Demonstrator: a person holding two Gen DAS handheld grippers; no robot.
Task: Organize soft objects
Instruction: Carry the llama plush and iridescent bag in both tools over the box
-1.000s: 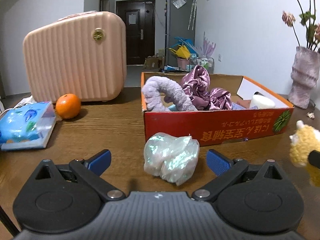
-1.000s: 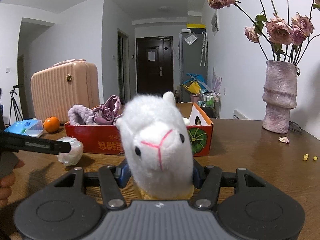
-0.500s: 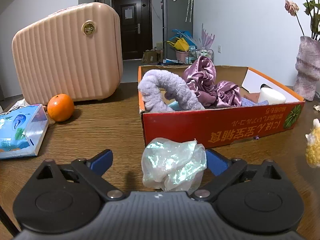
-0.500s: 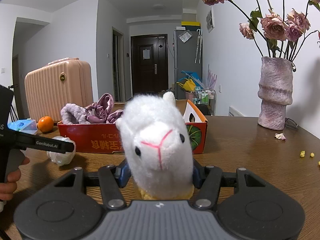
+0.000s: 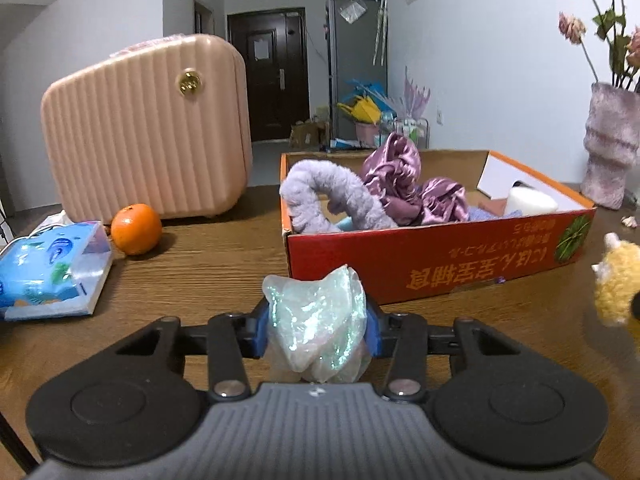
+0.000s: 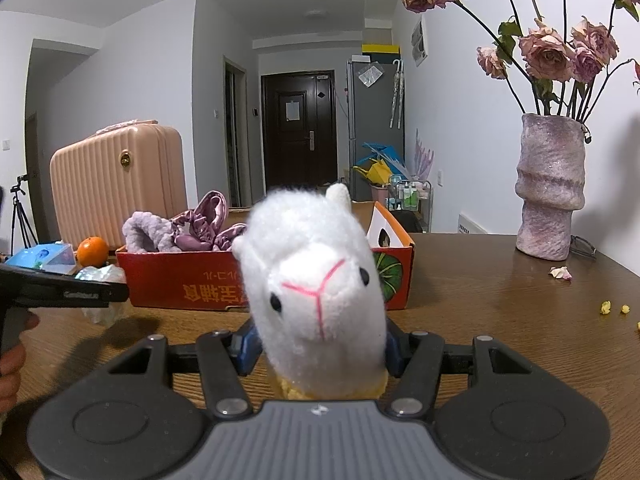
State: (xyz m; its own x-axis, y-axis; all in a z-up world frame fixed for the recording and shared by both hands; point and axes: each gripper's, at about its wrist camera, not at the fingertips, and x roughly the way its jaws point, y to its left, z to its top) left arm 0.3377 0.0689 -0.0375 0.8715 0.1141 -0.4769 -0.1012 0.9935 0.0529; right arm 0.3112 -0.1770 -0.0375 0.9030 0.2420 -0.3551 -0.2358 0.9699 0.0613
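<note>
Iridescent pouch (image 5: 318,326) sits pinched in the just-closed left tool (image 5: 316,332), ready for the red box (image 5: 436,264). Right tool (image 6: 320,350) clamps the white alpaca plush (image 6: 316,292) above the table (image 6: 500,300).

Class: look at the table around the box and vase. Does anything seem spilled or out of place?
Yes. Yellow crumbs and a fallen petal lie scattered on the table near the vase, likely shed from its dried roses.

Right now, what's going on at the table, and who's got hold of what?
A person is tidying soft things into the red cardboard box, a gripper in each hand. The left gripper has just been closing, and its pads now pinch the shimmery crumpled bag in front of the box. The right gripper holds the white alpaca plush. The fuzzy lilac headband and purple satin scrunchies are already in the box.
</note>
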